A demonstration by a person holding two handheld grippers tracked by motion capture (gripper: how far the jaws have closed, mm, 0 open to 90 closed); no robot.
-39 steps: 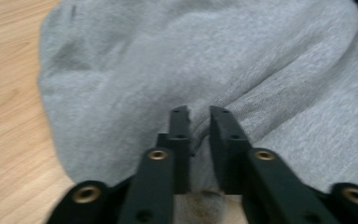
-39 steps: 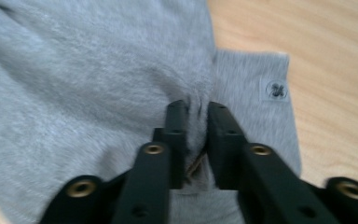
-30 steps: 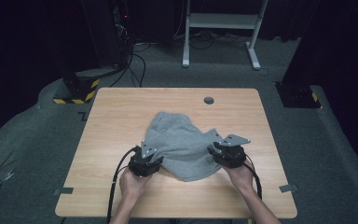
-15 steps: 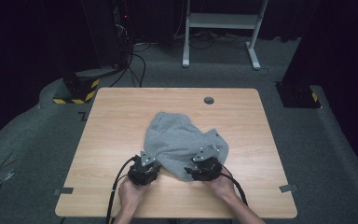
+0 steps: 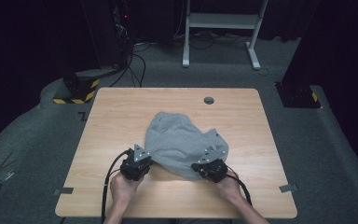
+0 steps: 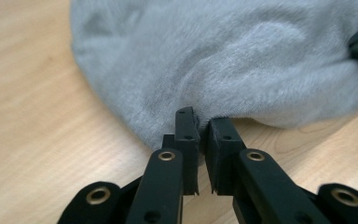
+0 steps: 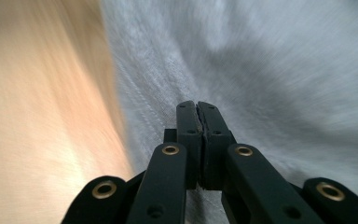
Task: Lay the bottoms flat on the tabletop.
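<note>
A crumpled grey cloth [image 5: 179, 140] lies in the middle of the wooden table [image 5: 121, 107]. My left gripper [image 5: 145, 161] sits at the cloth's near left edge. In the left gripper view its jaws [image 6: 204, 123] have just been closing and now pinch the hem of the cloth [image 6: 223, 56]. My right gripper [image 5: 201, 165] is at the cloth's near right edge. Its jaws [image 7: 197, 107] have just closed tight, with the cloth [image 7: 261, 70] caught at their tips and spreading out beyond them. A hand holds each gripper from the table's near side.
A round cable hole [image 5: 209, 100] is set near the table's far edge. Tape marks [image 5: 63, 191] sit at the near corners. Beyond the table stand a white desk frame [image 5: 223, 21] and a yellow-and-black striped base [image 5: 77, 88] with cables on the dark floor.
My right gripper has come left and nearer to the person, onto the cloth's near right edge. The left gripper has shifted slightly at the near left edge. The cloth's right side has drawn inward.
</note>
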